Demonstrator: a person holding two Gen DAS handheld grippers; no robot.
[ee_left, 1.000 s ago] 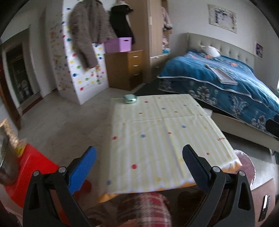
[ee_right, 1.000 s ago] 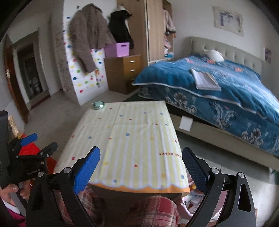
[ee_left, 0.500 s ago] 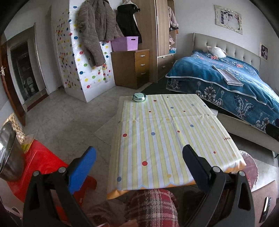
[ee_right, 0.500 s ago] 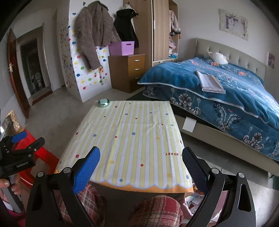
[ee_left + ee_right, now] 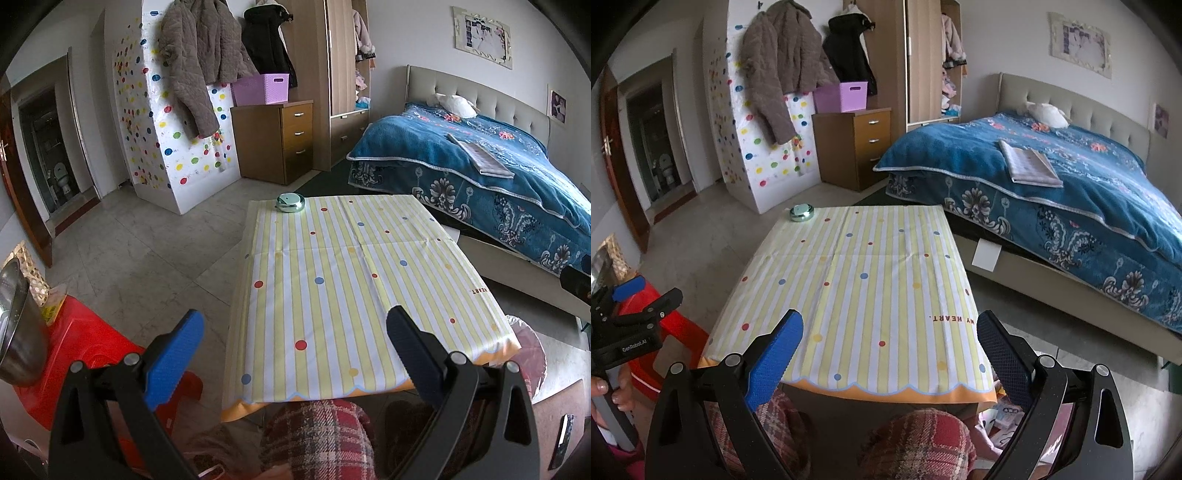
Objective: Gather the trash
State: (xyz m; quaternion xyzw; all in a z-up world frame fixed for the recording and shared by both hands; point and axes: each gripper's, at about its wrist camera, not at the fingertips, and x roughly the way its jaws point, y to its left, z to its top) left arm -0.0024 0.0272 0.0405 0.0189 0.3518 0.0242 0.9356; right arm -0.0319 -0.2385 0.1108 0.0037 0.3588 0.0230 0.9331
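The biggest thing before me is the bed (image 5: 1071,192) with its blue flowered cover, off to my right, with one folded grey cloth (image 5: 1028,167) lying on top and one white pillow (image 5: 1043,110) at the headboard. Next in size is the wardrobe (image 5: 916,66) on the far wall, then the white panel covered in coloured dots (image 5: 173,122) with two coats hanging over it, one brown (image 5: 199,62) and one black (image 5: 267,40). Beside that stands one wooden chest of three drawers (image 5: 280,142) with one lilac basket (image 5: 260,88) on it.

Directly ahead of me is the low table (image 5: 347,280) under a yellow striped cloth with coloured dots. My knees in red plaid trousers (image 5: 919,443) sit just under its near edge. One red plastic stool (image 5: 85,350) stands at my left, and one steel bowl (image 5: 16,321) shows at the left edge of that view.

My left gripper (image 5: 291,350) is spread wide with nothing between its blue pads (image 5: 173,358); it hovers above the table's near left corner. My right gripper (image 5: 888,350) is just as wide apart and empty, hanging over the near edge of the table.

The only thing lying on the cloth is one small round green tin (image 5: 290,202), at the far left corner of the table, well apart from both pairs of fingers and straight out beyond the left ones. I cannot tell what the tin holds.
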